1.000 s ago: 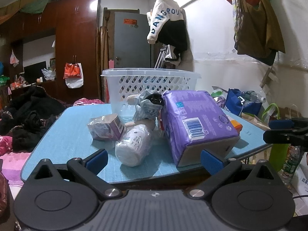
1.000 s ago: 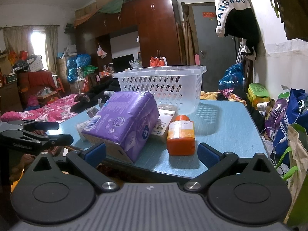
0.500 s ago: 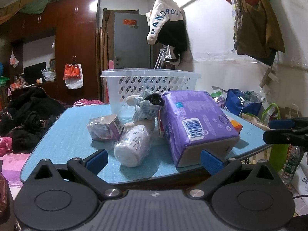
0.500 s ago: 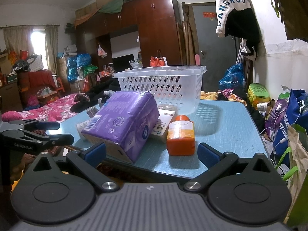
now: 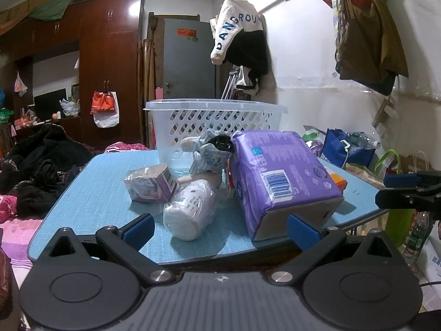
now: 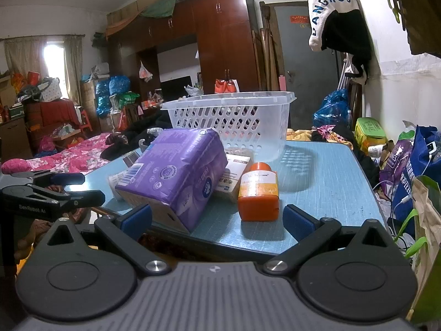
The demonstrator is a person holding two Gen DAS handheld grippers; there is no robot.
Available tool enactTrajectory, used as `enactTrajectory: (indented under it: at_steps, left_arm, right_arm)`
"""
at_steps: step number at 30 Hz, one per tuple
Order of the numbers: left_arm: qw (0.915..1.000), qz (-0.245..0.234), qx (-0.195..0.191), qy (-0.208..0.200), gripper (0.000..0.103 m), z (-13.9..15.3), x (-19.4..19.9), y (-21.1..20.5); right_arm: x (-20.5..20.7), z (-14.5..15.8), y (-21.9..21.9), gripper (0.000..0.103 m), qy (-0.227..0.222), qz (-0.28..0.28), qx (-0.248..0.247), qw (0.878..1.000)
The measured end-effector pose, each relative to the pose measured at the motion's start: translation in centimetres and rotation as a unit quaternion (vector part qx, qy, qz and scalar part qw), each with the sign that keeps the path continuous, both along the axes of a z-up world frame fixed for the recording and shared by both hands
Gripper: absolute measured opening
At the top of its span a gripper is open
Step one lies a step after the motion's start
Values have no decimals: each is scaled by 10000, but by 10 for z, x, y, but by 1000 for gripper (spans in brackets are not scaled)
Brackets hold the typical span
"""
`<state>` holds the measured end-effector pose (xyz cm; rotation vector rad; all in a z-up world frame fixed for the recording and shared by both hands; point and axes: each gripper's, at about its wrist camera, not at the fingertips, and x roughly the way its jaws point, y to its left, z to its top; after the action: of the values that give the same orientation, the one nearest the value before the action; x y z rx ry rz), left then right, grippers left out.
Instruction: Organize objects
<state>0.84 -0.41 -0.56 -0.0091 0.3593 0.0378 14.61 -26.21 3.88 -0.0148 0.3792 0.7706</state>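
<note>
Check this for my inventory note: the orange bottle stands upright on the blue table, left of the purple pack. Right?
Not quite. In the right wrist view the orange bottle stands upright on the blue table, but right of the purple pack, not left.

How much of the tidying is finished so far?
Hardly any that shows. The basket looks empty through its holes. Both grippers, left and right, are open and hold nothing. The purple pack, orange bottle, white roll and small boxes remain on the table.
</note>
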Motion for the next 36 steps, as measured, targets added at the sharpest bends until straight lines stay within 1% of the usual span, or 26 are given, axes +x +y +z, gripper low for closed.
enactTrajectory:
  at_steps: [36]
  left_arm:
    - [10000,-58,22,-17,103,-2,1,-4]
  right_arm:
    - [2,-2,-1,103,-14,-26,-7,10000]
